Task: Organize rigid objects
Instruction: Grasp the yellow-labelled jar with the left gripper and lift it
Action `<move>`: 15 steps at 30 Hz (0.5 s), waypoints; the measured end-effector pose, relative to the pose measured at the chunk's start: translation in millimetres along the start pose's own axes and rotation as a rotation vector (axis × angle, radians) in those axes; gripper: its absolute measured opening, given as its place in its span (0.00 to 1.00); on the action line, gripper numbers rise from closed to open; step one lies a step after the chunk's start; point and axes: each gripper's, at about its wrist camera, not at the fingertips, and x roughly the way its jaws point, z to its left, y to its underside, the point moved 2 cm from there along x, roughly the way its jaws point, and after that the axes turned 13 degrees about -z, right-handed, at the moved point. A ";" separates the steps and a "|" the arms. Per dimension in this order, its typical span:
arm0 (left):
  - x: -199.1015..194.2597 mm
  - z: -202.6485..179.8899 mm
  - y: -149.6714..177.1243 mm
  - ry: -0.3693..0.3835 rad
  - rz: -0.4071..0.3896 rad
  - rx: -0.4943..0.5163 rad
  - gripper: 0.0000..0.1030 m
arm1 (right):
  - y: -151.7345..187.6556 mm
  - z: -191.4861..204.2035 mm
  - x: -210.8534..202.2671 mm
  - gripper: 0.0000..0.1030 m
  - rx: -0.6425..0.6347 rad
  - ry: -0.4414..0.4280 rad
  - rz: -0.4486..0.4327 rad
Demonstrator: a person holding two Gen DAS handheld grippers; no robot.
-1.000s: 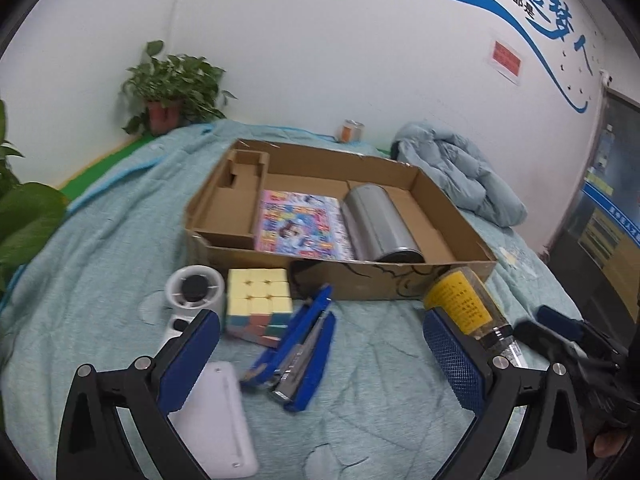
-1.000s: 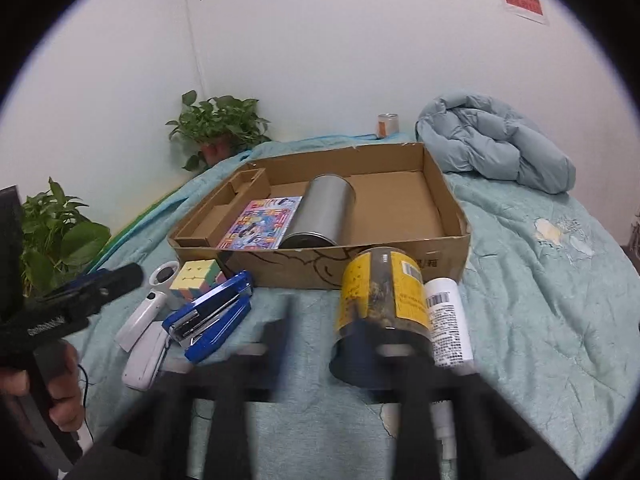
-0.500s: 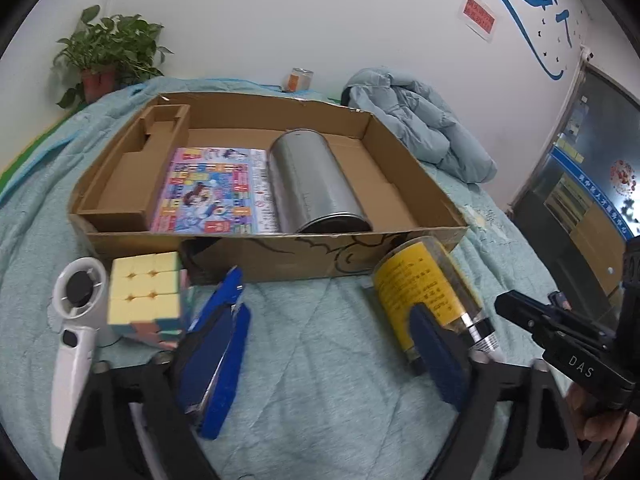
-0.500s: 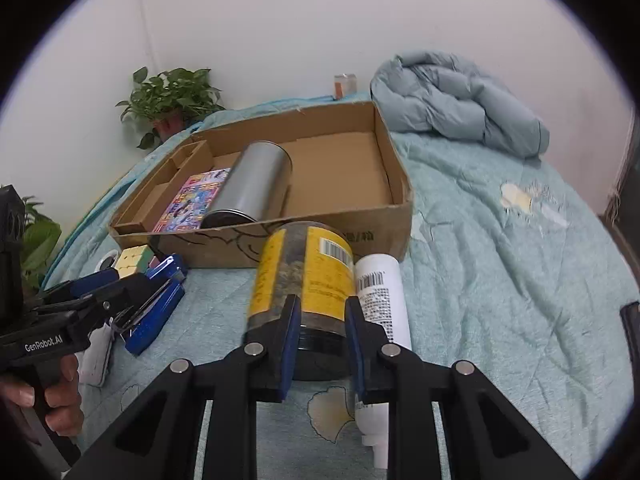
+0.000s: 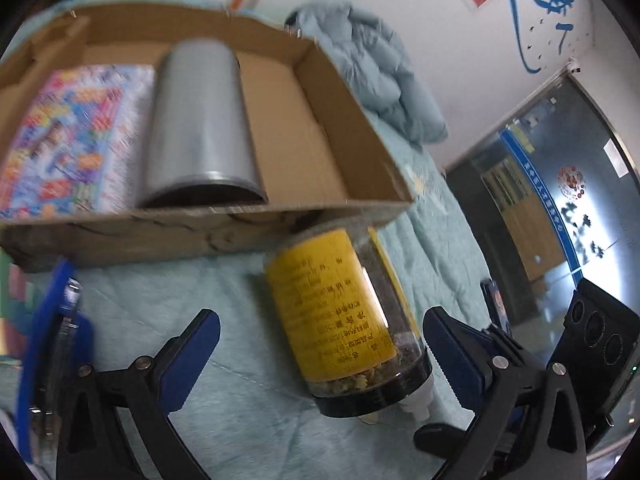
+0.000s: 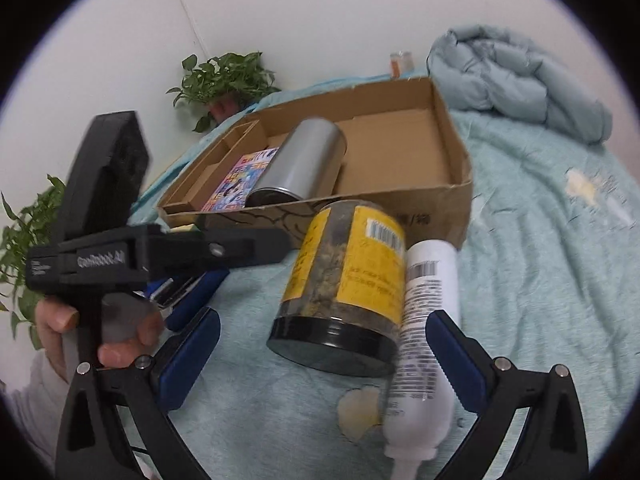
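A clear jar with a yellow label and black lid (image 5: pixel 340 312) (image 6: pixel 348 284) lies on its side on the teal bedspread, just in front of the cardboard box (image 5: pixel 208 236) (image 6: pixel 452 168). My left gripper (image 5: pixel 320 356) is open, its blue pads on either side of the jar's lid end, not touching. My right gripper (image 6: pixel 324 356) is open too, straddling the jar's lid and a white bottle (image 6: pixel 424 320) lying beside it. In the box lie a silver can (image 5: pixel 196 120) (image 6: pixel 300 164) and a colourful booklet (image 5: pixel 68 136) (image 6: pixel 240 176).
A blue stapler (image 5: pixel 48 344) (image 6: pixel 188 292) lies left of the jar. The left gripper's body and the hand holding it (image 6: pixel 120 260) fill the left of the right wrist view. A folded blue duvet (image 6: pixel 516 76), a small can (image 6: pixel 400 62) and potted plants (image 6: pixel 224 80) are at the back.
Both grippers have closed in on the jar from in front. The right gripper, nearly shut half a second ago, has opened wide. The left gripper swung right, away from the stapler and cube.
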 end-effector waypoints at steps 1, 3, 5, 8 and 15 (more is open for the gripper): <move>7.9 1.2 0.0 0.012 0.025 -0.010 0.99 | -0.3 -0.7 3.6 0.99 0.010 -0.006 0.008; 21.2 3.4 -0.2 0.032 0.060 -0.039 0.98 | -1.9 -1.4 14.2 0.99 0.025 -0.008 0.027; 29.5 5.0 -0.6 0.056 0.078 -0.062 0.96 | -0.3 -2.8 26.3 0.94 0.054 -0.014 0.067; 36.6 7.0 3.3 0.060 0.116 -0.059 0.84 | 4.1 6.0 29.5 0.83 0.022 0.000 0.090; 40.7 11.7 12.2 0.065 0.139 -0.056 0.82 | 12.1 13.2 27.4 0.84 0.074 -0.049 0.126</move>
